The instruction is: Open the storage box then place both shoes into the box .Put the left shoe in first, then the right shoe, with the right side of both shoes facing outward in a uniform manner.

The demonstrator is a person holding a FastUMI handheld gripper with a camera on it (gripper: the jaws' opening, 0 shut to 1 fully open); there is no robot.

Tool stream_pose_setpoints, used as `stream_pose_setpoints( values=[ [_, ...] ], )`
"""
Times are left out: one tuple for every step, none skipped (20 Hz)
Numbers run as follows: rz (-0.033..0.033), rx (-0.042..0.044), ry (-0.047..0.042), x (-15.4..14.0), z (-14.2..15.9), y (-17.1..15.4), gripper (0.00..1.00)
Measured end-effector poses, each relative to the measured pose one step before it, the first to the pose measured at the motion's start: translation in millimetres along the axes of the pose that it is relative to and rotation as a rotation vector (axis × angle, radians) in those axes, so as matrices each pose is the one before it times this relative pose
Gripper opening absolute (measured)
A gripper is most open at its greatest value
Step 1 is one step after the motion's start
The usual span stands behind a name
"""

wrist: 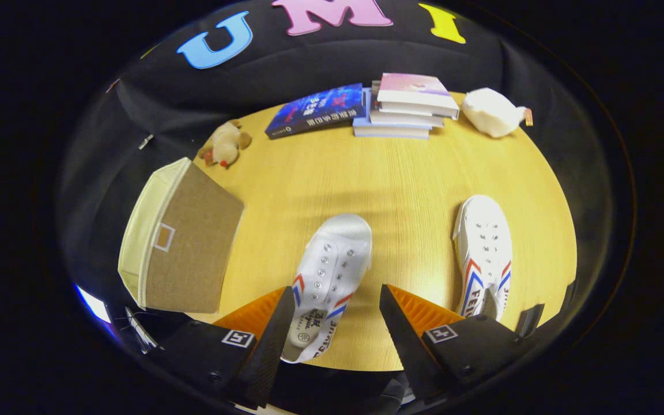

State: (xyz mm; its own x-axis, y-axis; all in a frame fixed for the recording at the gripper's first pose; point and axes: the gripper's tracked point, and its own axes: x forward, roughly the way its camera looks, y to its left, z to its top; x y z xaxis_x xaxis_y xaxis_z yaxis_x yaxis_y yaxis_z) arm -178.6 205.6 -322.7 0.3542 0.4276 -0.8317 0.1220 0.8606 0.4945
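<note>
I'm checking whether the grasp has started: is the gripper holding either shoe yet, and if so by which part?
Nothing is held. The gripper is open, its fingers apart around the heel end of the nearer shoe without pressing on it.

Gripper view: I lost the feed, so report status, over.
Gripper open, heel of one shoe between fingers. Other shoe apart beside it. Storage box closed. Nothing blocking.

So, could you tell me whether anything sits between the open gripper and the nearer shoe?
Nothing visible does: the gripper is open, and the nearer shoe already has its heel between the fingers, on bare table.
</note>
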Motion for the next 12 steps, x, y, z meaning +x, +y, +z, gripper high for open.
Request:
stream_pose_setpoints(
  values=[
    [0.00788,0.03036,0.02878,8.52,-6.2,0.84,0.91],
    [0.00965,0.02918,0.02661,8.06,-6.1,0.3,0.91],
    [0.00205,0.01898,0.01945,8.64,-3.59,-0.48,0.9],
    [-0.01461,0.00642,0.02013,6.88,-3.04,-5.08,0.86],
    [-0.01237,0.00452,0.01273,7.85,-2.63,-2.89,0.85],
    [-0.00773,0.00698,0.01139,7.08,-2.1,-1.12,0.85],
    [-0.00064,0.01129,0.01095,5.45,-1.14,0.88,0.85],
    [-0.00121,0.01388,0.00922,5.27,-1.92,1.04,0.77],
    [0.01806,0.02054,0.00962,3.01,-1.13,5.31,0.73],
    [-0.01064,0.00924,0.01094,1.04,-0.17,-1.61,0.62],
    [-0.04653,-0.00657,0.00248,-1.13,0.82,-9.72,0.52],
    [0.00707,0.02748,0.0187,0.33,-1.04,-1.65,0.35]
  ],
)
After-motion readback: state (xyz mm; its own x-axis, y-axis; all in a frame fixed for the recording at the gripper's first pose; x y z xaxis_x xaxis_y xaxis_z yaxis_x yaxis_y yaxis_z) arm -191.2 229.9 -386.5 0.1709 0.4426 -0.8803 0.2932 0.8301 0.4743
